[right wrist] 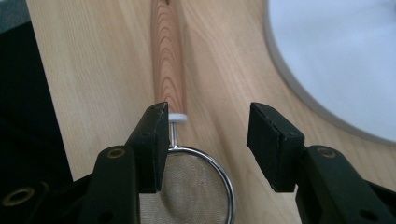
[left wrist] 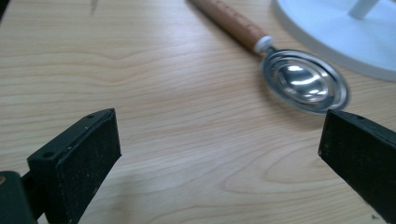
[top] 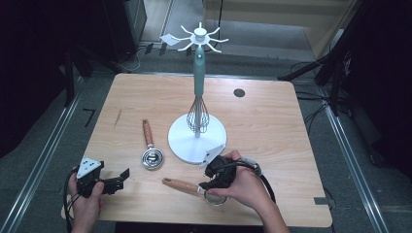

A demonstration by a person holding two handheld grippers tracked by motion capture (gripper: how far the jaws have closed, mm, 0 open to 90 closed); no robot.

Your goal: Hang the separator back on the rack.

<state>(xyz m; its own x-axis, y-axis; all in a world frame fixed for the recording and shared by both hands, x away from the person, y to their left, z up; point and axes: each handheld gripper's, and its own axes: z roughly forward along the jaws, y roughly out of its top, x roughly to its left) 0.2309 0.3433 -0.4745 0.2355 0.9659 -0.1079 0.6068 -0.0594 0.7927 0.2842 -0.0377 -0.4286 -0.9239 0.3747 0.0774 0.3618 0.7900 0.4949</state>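
- Overhead first, in the high view: the right gripper (top: 212, 183) sits at the lower middle of the frame over a small mesh strainer (top: 194, 188), whose wooden handle points left along the table (top: 272, 116). The left gripper (top: 120, 178) hovers at lower left, apart from everything. A metal measuring spoon (top: 152, 158) with a wooden handle lies between it and the white utensil stand (top: 184, 145), where a teal-handled whisk (top: 198, 104) already hangs.
- Next, the left gripper view: its jaws stand wide apart with nothing between them, only bare wood. The measuring spoon (left wrist: 304, 86) lies at upper right, ahead of the right jaw (so it is lined up with neither pad).
- Last, the right gripper view: jaws about half open, gripping nothing. The strainer (right wrist: 196, 186) rim sits at lower centre, its neck and white collar close beside the left pad (right wrist: 152, 140), the handle running up the frame; the stand's base (right wrist: 336, 65) fills the upper right.
- Judged from this, the step is picking up the strainer to hang it. Shift the right gripper so the handle just past the collar lies midway between the pads, then lower and close squarely (the thin wire neck would likely twist in the grip). Keep the left gripper out of the way.
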